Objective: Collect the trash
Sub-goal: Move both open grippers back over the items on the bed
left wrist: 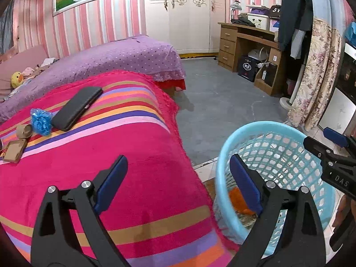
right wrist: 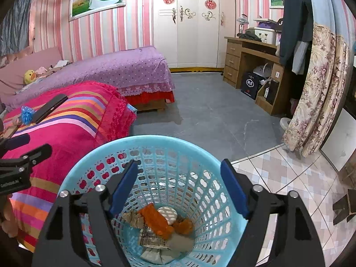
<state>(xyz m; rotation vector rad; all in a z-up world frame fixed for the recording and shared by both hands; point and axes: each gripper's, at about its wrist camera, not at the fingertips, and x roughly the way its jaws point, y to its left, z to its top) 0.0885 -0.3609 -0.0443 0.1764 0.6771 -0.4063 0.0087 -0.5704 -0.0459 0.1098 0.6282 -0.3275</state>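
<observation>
Trash still out: a crumpled blue plastic wad (left wrist: 40,122), a cardboard roll core (left wrist: 24,130) and a flat brown carton (left wrist: 14,150) are lying together at the far left of the striped pink blanket (left wrist: 133,178), beside a dark phone case (left wrist: 76,108) that is likely no trash.
Handling, blue wad: judging by its look, it is feather-light, soft and crackly; pinching it across its bunched middle is looking safest, since a shallow nip may be slipping off the film.
Handling, roll core: light and hollow, it is likely crushing under a hard squeeze; taking it across its width is the better hold.
Handling, carton: thin and stiff, it is lying flat, so catching one raised edge is the probable way in.
Trash already in: orange scraps (right wrist: 156,219), crumpled paper and a pale disc are sitting at the bottom of the light-blue basket (right wrist: 124,143), which is standing on the floor against the bed.
Right tongs (right wrist: 178,189): hanging over the basket mouth, spread wide, gripping nothing.
Left tongs (left wrist: 178,184): released and empty, pointing across the blanket's edge and the basket rim.
Surroundings: a purple dotted bed (left wrist: 115,55) and a wooden desk (left wrist: 244,44) are standing well apart behind.
</observation>
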